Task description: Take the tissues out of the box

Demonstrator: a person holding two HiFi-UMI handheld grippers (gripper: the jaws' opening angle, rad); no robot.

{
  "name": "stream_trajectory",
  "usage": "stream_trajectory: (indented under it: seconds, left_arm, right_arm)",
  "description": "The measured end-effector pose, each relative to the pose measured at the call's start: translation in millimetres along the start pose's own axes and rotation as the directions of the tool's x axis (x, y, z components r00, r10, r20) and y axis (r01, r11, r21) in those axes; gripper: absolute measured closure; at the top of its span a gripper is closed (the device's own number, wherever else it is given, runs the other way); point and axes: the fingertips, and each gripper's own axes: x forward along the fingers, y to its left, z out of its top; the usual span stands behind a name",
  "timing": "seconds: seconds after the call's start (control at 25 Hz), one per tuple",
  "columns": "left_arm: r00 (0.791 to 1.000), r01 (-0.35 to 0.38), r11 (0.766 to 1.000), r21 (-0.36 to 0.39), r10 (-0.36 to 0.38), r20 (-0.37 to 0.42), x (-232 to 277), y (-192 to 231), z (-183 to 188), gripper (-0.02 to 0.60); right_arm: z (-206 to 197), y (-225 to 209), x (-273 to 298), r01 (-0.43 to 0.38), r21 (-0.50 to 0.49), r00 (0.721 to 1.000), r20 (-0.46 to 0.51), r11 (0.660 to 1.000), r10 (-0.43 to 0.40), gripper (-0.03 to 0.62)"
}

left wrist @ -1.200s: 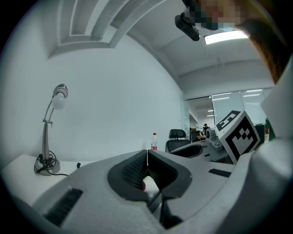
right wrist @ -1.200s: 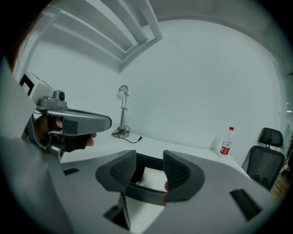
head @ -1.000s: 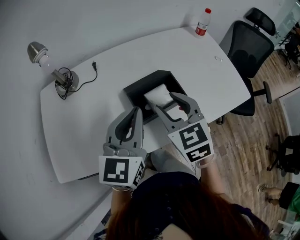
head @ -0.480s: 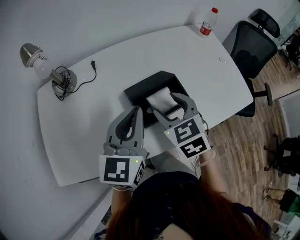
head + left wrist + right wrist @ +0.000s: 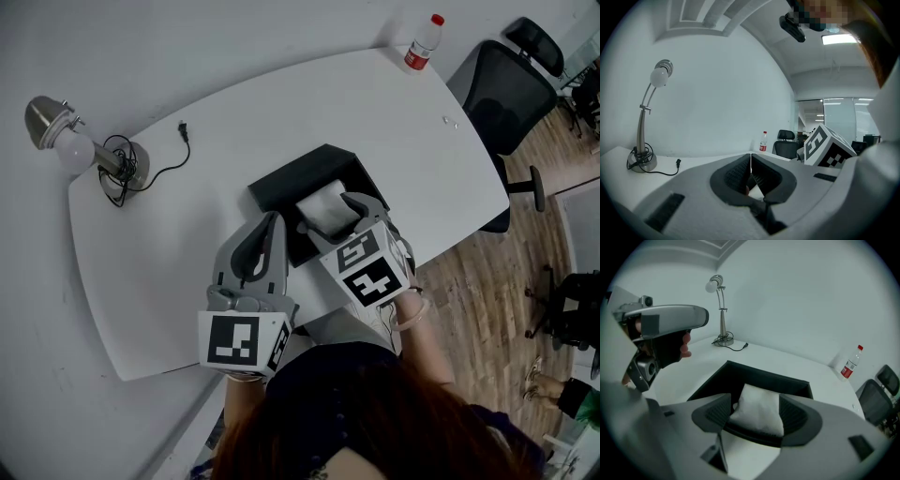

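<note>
A black open box point(image 5: 291, 183) sits on the white table point(image 5: 187, 216), with a white tissue pack point(image 5: 323, 204) inside it. My right gripper point(image 5: 339, 214) reaches down into the box's near end. In the right gripper view the tissue pack point(image 5: 759, 411) lies between the jaws of the right gripper point(image 5: 757, 404), which are opening; a gap shows on each side of the pack, with the box point(image 5: 740, 376) around it. The left gripper point(image 5: 272, 223) rests on the table left of the box. Its pads point(image 5: 740, 171) meet with nothing between them.
A desk lamp point(image 5: 56, 131) stands at the table's far left with its cable and plug point(image 5: 186, 131) lying loose. A water bottle point(image 5: 424, 42) stands at the far right corner. A black office chair point(image 5: 511, 94) is beyond the table's right edge, over wooden floor.
The right gripper has tipped forward and down toward the box, its marker cube swinging up. Its jaws now straddle the tissue pack. The left gripper has stayed put.
</note>
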Motion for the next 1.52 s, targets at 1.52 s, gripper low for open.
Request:
stream_trajectory:
  seconds: [1.52]
  left_arm:
    - [1.0, -0.014, 0.998, -0.06, 0.015, 0.004, -10.2, 20.2, -4.2, 0.557]
  right_arm:
    - [-19.3, -16.4, 32.7, 0.108, -0.048, 0.945, -0.305, 0.993, -0.118, 0.347]
